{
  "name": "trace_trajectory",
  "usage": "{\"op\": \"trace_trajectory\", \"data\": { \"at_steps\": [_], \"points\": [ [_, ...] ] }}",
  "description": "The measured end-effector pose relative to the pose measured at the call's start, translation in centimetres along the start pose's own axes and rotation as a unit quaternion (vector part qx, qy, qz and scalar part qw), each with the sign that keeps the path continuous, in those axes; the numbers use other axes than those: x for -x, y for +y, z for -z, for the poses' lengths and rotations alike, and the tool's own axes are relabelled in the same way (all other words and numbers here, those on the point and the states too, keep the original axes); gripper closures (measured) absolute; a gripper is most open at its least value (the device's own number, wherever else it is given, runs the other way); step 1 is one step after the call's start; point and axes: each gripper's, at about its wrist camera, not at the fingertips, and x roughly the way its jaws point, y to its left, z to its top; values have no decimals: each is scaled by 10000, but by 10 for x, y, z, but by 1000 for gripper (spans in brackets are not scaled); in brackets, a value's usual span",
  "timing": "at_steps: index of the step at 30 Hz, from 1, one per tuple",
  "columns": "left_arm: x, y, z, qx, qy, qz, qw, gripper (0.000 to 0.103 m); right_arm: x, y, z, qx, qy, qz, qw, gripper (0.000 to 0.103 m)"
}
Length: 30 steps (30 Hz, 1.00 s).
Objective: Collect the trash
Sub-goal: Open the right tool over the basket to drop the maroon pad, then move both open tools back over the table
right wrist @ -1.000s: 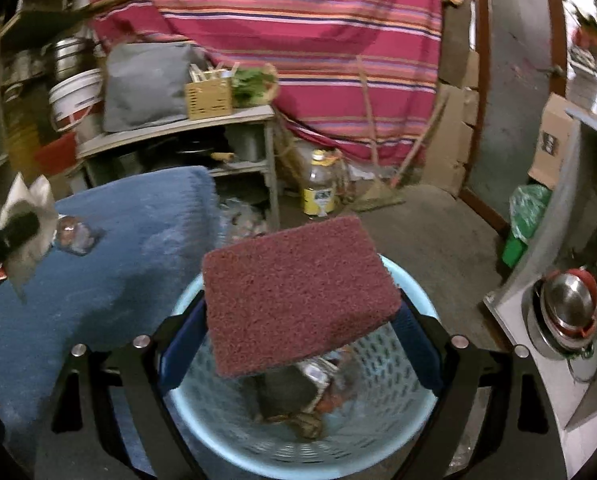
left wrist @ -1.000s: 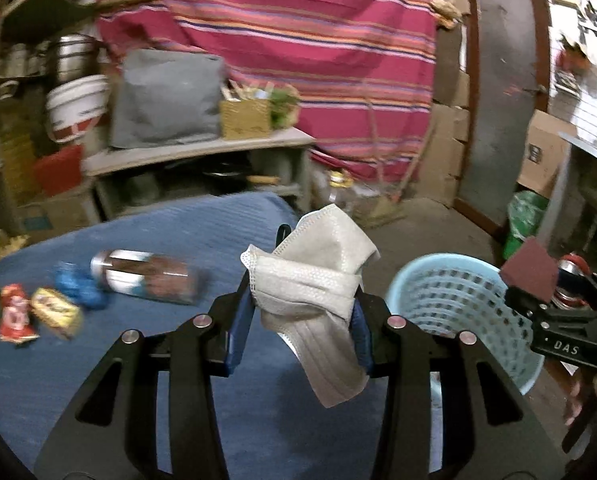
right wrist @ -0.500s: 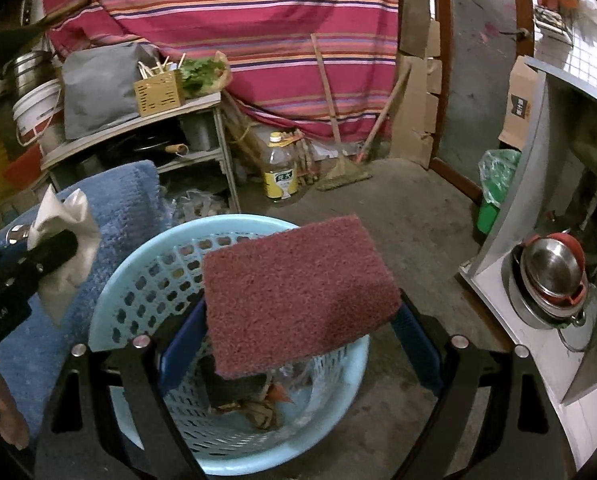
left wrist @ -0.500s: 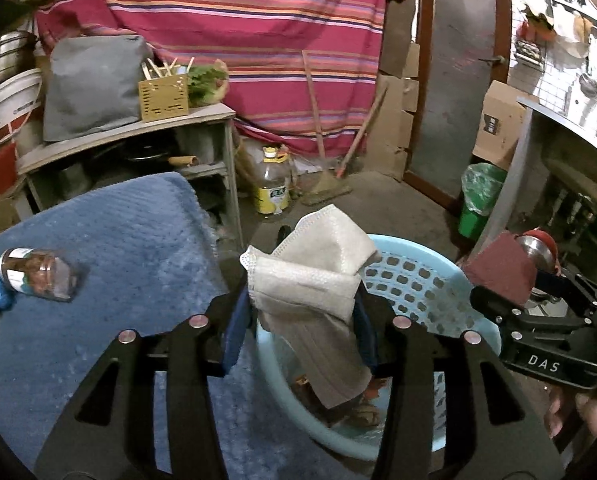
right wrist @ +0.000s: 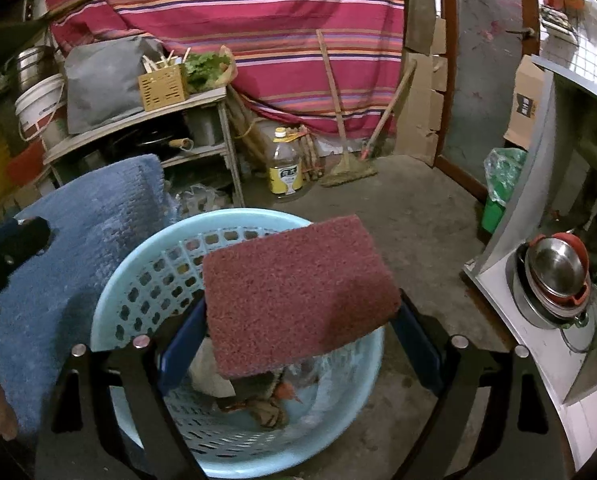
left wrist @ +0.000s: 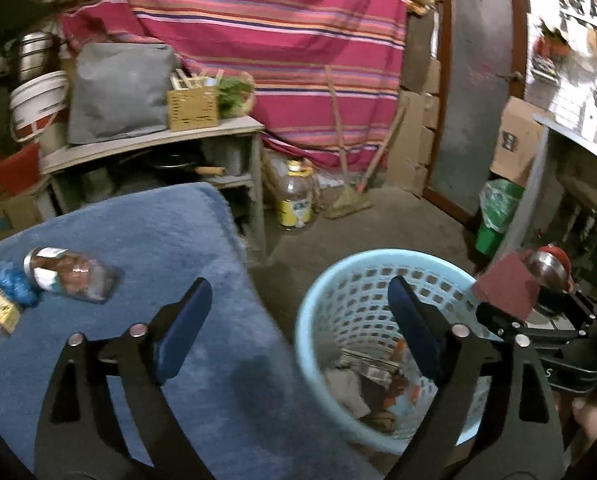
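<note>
Left wrist view shows the left gripper with jaws that have just been opening, now wide with nothing between them, above the edge of the blue blanket and the light blue basket. The right gripper clamps a maroon scouring pad over that basket (trash already inside).
</note>
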Motion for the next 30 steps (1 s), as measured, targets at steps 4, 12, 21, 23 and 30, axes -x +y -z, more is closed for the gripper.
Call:
{"op": "trace_trajectory", "data": {
  "at_steps": [4,12,21,23,30],
  "points": [
    [18,26,0,185,-109,-292,9993,9,-3,20,0,99,29,-169,9998,16],
    [64,69,2,256,-366,-856,9953,6,-24,39,0,-204,250,-415,9986,4],
    [107,125,7,331,-507,-1185,9911,5,-9,64,-4,-160,-52,-5,9999,4],
    [119,140,8,360,-558,-1278,9896,5,7,72,-7,-149,-239,-110,9995,4],
    [145,189,22,596,-595,-1546,9844,5,53,137,-4,114,-698,-950,9930,4]
  ]
}}
